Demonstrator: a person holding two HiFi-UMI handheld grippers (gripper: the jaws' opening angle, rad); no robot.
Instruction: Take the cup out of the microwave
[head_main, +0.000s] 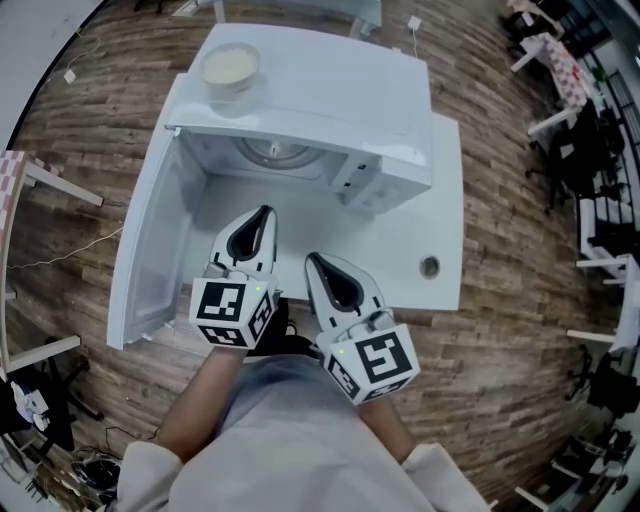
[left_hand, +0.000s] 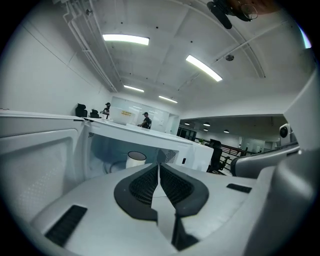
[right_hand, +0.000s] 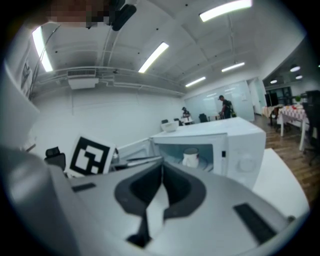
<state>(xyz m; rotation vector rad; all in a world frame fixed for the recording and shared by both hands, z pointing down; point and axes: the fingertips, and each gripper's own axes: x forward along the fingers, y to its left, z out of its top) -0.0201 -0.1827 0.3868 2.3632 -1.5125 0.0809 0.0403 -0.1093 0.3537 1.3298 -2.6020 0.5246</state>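
A white cup (left_hand: 135, 159) stands upright on the turntable inside the open white microwave (head_main: 330, 110). It also shows in the right gripper view as the cup (right_hand: 190, 157) in the lit cavity. My left gripper (head_main: 265, 212) is shut and empty, its tip just in front of the cavity opening, short of the cup. My right gripper (head_main: 312, 258) is shut too, a little further back and to the right. From above, the microwave's top hides most of the cup. Left gripper (left_hand: 159, 164) and right gripper (right_hand: 162, 162) both point at the cavity.
The microwave door (head_main: 150, 240) hangs wide open to the left of my left gripper. A pale bowl (head_main: 230, 65) rests on the microwave's top. The white table (head_main: 445, 200) has a round cable hole (head_main: 429, 266) at the right. Wood floor lies all around.
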